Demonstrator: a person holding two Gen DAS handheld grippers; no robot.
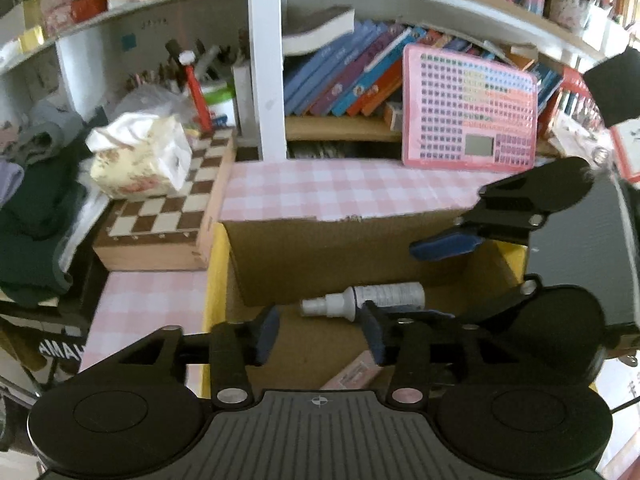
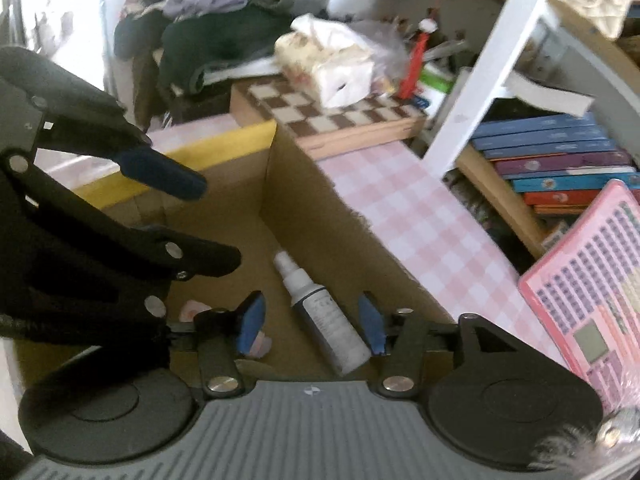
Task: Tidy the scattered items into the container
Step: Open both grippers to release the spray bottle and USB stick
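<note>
2 grippers hang over the open cardboard box (image 1: 340, 248), and both have their blue pads apart with nothing between them. The left gripper (image 1: 320, 330) is spread above the box floor; the right gripper (image 2: 312, 324) is spread too, with the spray bottle (image 2: 320, 312) lying on the floor beneath the gap, not pinched.

The spray bottle (image 1: 368, 298) lies on its side inside the box, near the far wall, its nozzle end pointing toward the left side wall. 1 pink flat packet (image 1: 352, 372) also lies on the box floor, partly hidden by the left gripper, and small pink bits (image 2: 260, 344) sit beside the bottle in the right view; what they are I cannot tell.

The bottle looks like light, stiff plastic, probably smooth and round, so it may roll or slip if squeezed off-centre. The best hold would be across the middle of its body, pads on opposite sides, not on the narrow nozzle end. The packet looks thin and light; it likely needs pinching by an edge.

Outside the box, the pink checked tablecloth (image 1: 340, 188) near it looks free of loose items, so I judge the tidying is nearly done.
</note>
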